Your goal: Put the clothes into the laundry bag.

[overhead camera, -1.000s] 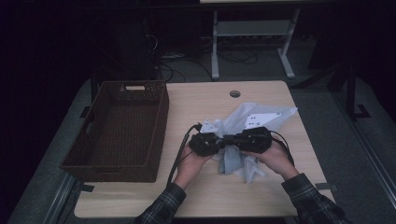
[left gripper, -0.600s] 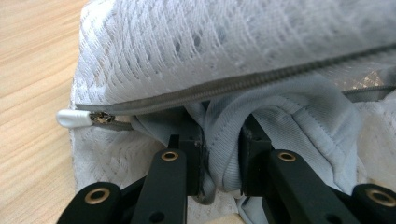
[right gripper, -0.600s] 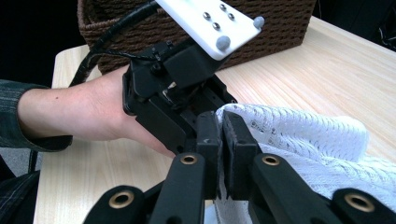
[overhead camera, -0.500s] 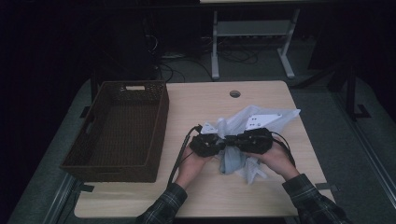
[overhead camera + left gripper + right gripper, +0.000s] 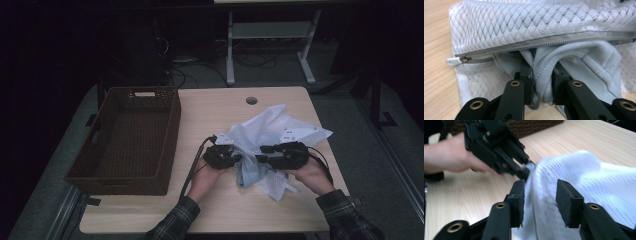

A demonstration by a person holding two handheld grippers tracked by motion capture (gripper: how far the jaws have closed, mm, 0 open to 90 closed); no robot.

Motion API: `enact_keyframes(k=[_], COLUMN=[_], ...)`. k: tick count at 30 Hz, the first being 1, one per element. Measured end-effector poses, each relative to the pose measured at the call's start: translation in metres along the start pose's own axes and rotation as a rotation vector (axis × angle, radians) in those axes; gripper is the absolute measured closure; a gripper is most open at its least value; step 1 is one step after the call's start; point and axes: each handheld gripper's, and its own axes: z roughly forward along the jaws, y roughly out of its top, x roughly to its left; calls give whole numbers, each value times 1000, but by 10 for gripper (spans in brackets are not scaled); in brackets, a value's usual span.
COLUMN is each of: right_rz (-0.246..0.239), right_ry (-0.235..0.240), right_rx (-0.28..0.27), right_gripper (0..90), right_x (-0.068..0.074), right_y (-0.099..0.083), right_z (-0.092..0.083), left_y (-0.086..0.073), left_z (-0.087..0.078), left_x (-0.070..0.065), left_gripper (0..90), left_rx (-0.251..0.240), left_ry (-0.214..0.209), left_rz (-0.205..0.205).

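Note:
A white mesh laundry bag (image 5: 272, 131) lies crumpled on the wooden table, with a light blue garment (image 5: 248, 172) sticking out of its open zipper (image 5: 549, 41). My left gripper (image 5: 235, 159) points right and is shut on a fold of the blue garment (image 5: 579, 57) at the bag's mouth (image 5: 524, 22). My right gripper (image 5: 262, 155) faces it from the right. Its jaws (image 5: 540, 195) have just been opening and stand apart around a blurred edge of the mesh bag (image 5: 599, 182) without pressing on it. The left gripper (image 5: 499, 147) and its hand show beyond.
A dark woven basket (image 5: 125, 135) stands empty on the table's left half. A round cable hole (image 5: 251, 100) sits near the far edge. The zipper pull (image 5: 455, 60) rests at the bag's corner. Cables trail from both grippers toward the person.
The right gripper has slid a little to the right, away from the left one, and its jaws have parted off the mesh. The left gripper has kept still on the garment.

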Motion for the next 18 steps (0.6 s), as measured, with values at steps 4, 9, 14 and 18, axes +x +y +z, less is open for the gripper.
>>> enact_keyframes(k=[4,9,14,18], right_rz=[8,24,24,28], right_ry=[-30,-52,-72,-74], right_rx=[19,73,129,158], right_gripper=[550,544,595,792], right_x=[-2,-3,-3,-5], right_y=[-14,-35,-51,-54], right_z=[-11,-20,-19,-16], left_y=[-1,-2,-7,-17], left_z=[-1,-9,-26,-41], left_x=[1,1,-3,-7], left_gripper=[727,523,296,214], left_rx=[10,33,60,68], left_ry=[0,-8,-7,0], left_rz=[-2,1,30,36])
